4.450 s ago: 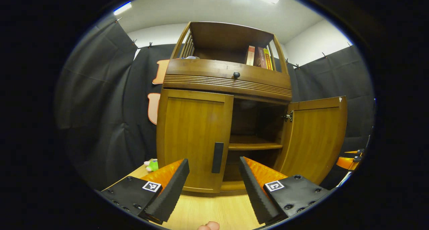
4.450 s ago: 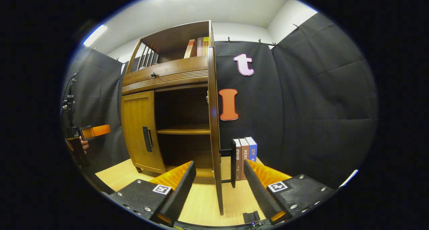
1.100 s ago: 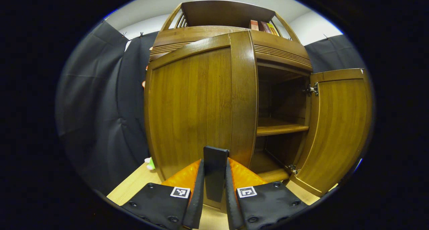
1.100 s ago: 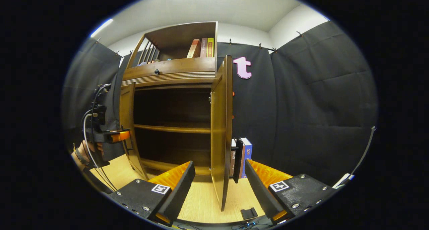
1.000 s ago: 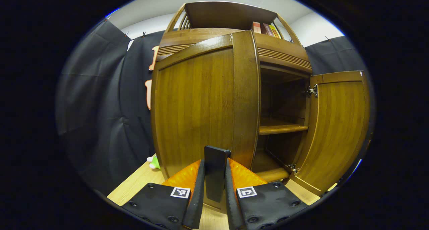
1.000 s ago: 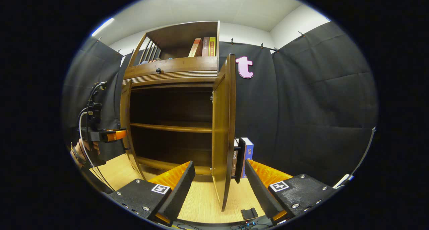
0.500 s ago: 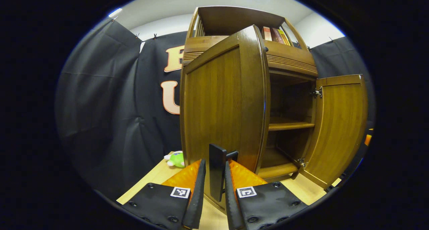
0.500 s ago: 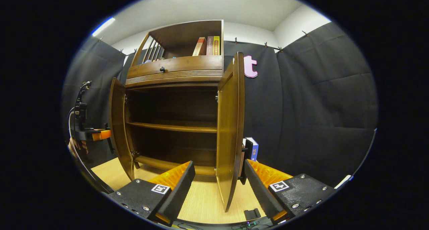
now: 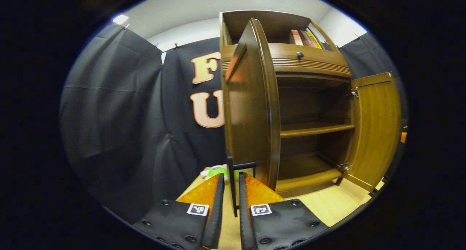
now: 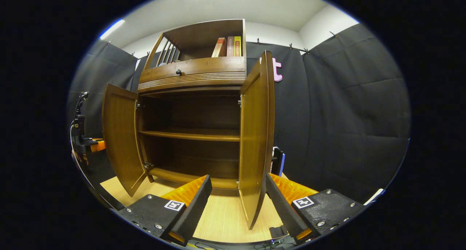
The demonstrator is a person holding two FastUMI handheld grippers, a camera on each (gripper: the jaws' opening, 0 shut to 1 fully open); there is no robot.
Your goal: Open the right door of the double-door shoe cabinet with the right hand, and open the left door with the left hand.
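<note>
The wooden shoe cabinet (image 10: 193,78) has both doors swung out. In the left gripper view the left door (image 9: 247,108) stands nearly edge-on, and my left gripper (image 9: 231,176) is shut on its thin black handle (image 9: 230,191). The right door (image 9: 376,126) hangs wide at the far right there. In the right gripper view my right gripper (image 10: 238,180) is open, and the right door (image 10: 255,144) stands edge-on between its fingers without touching them. That door's black handle (image 10: 277,160) peeks out behind it. The left door (image 10: 118,133) is open, with the left gripper (image 10: 97,145) behind it.
Inside, a bare shelf (image 10: 189,135) spans the cabinet. Books (image 10: 227,46) stand in the top compartment above a drawer knob (image 10: 178,72). A green plush toy (image 9: 214,171) lies on the wooden floor (image 10: 222,221) by the left door. A blue book (image 10: 282,164) stands behind the right door.
The left door has swung from ajar to wide open, with my left gripper still shut on its handle. The right door has opened a little further. The right gripper stays open.
</note>
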